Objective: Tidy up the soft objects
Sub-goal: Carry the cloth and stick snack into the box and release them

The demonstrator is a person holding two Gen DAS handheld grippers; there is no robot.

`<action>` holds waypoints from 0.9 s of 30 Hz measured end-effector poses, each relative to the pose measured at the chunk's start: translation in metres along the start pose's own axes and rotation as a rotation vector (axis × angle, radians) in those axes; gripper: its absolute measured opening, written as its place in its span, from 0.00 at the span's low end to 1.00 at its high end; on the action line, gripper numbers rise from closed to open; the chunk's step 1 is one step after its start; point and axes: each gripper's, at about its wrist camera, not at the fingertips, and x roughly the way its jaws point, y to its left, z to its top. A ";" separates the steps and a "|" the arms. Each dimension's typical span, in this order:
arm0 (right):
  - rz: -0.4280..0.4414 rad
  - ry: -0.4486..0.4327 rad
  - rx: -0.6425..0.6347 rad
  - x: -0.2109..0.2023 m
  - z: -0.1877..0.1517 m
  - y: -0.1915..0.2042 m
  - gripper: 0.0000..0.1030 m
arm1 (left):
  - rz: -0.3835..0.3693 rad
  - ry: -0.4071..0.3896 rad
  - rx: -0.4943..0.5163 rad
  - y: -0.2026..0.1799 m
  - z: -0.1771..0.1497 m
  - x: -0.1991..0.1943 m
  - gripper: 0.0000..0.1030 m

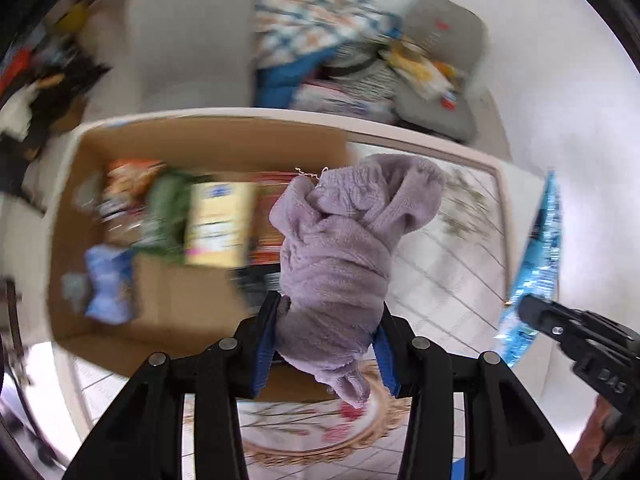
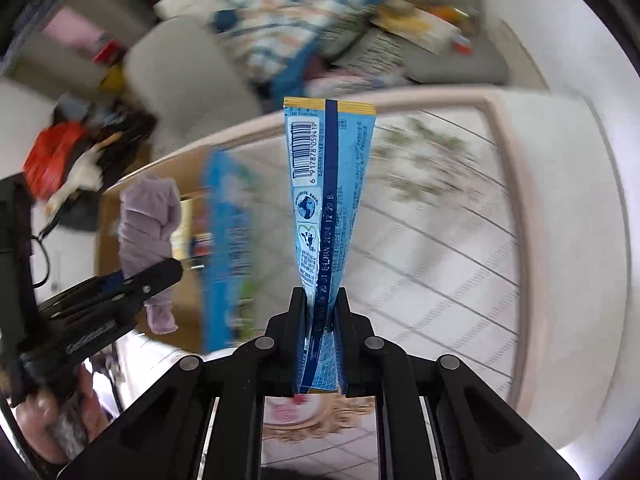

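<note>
- The cardboard box (image 1: 168, 292) sits open on the table (image 1: 460, 240), up and left of the left gripper; inside it lie what look like packets and a green item, though blur makes them hard to name.
- The lilac fleece cloth (image 1: 340, 248) is the largest thing in hand: a bunched, soft garment or towel held in the air near the box's right edge, over the table. It looks light and limp, folds over itself above the grip, and a tail droops below. It will sag and shift, so a hold across the thick middle of the bundle suits it best, and that is where it is held.
- The left gripper (image 1: 326, 344) has its jaws clamped on that bundle, blue pads pressing in from both sides.
- The blue snack packet (image 2: 328, 200) stands upright in the air over the table, right of the box. It is thin, crinkly film, light and probably slippery, and its contents may crush, so a flat pinch near one sealed end is safest.
- The right gripper (image 2: 322, 344) has its jaws closed on the packet's lower end.
</note>
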 end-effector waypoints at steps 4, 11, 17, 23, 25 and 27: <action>-0.014 0.014 -0.111 0.009 0.004 0.070 0.13 | 0.045 0.016 -0.075 0.055 -0.003 0.003 0.39; -0.117 0.113 -0.148 0.078 0.009 0.141 0.13 | 0.120 0.091 -0.066 0.110 -0.003 0.032 0.39; -0.188 0.175 -0.111 0.124 0.012 0.148 0.13 | 0.131 0.161 -0.057 0.135 -0.009 0.058 0.39; -0.262 0.195 -0.101 0.149 0.014 0.143 0.13 | 0.132 0.203 -0.029 0.141 -0.010 0.073 0.41; -0.284 0.211 -0.101 0.154 0.014 0.142 0.13 | 0.132 0.226 -0.022 0.140 -0.010 0.077 0.42; -0.324 0.239 -0.100 0.161 0.015 0.140 0.16 | 0.117 0.246 -0.037 0.141 -0.011 0.079 0.45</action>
